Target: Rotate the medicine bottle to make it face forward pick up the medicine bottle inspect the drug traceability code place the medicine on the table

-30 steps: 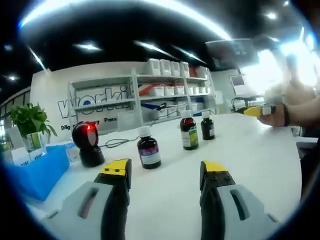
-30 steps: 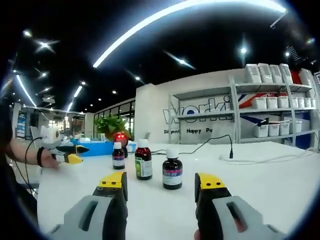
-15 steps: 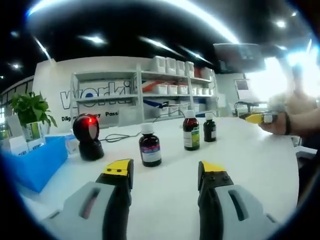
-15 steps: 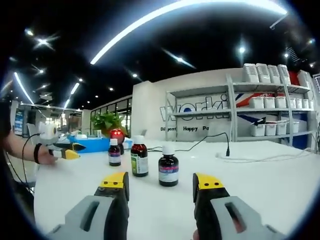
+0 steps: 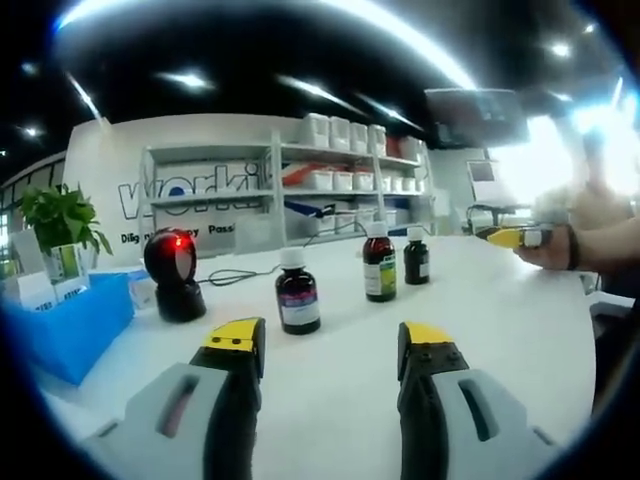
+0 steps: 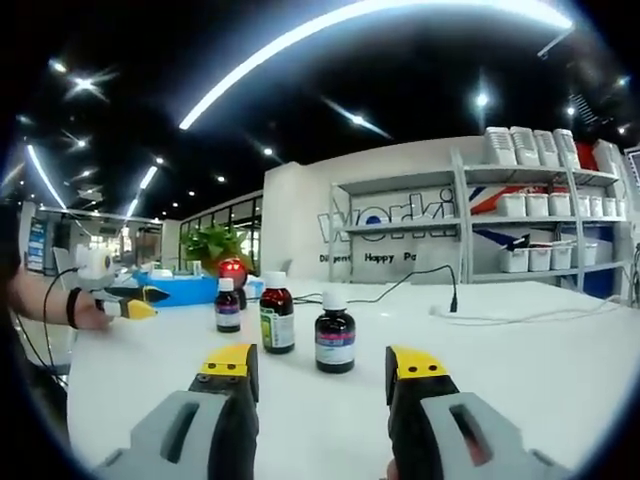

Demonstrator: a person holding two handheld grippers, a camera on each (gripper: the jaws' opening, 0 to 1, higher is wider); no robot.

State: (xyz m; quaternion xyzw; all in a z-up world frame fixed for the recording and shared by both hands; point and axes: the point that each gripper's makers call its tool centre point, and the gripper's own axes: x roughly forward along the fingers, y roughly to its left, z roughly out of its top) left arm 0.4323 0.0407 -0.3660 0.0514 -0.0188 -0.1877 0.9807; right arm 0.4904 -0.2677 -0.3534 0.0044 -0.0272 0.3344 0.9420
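We hold the left gripper [image 5: 325, 345] and the right gripper [image 6: 320, 368] low over the white table [image 5: 500, 310], both with jaws spread wide and nothing between them. Ahead of each stand three medicine bottles, upright and apart; the nearest bottle [image 6: 335, 340] stands just beyond our right jaws.

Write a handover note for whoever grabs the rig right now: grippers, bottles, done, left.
Left gripper: jaws open, empty, above the white table.
Right gripper: jaws open, empty.
Three medicine bottles stand upright on the table, apart from each other: purple-label bottle nearest the left gripper, green-label bottle in the middle, small bottle farthest from it. The scanner, red light on, stands beside the blue bin.
Done: no bottle gripped.
Left: rotate a bottle to face forward, pick it up, check the code, set it down.
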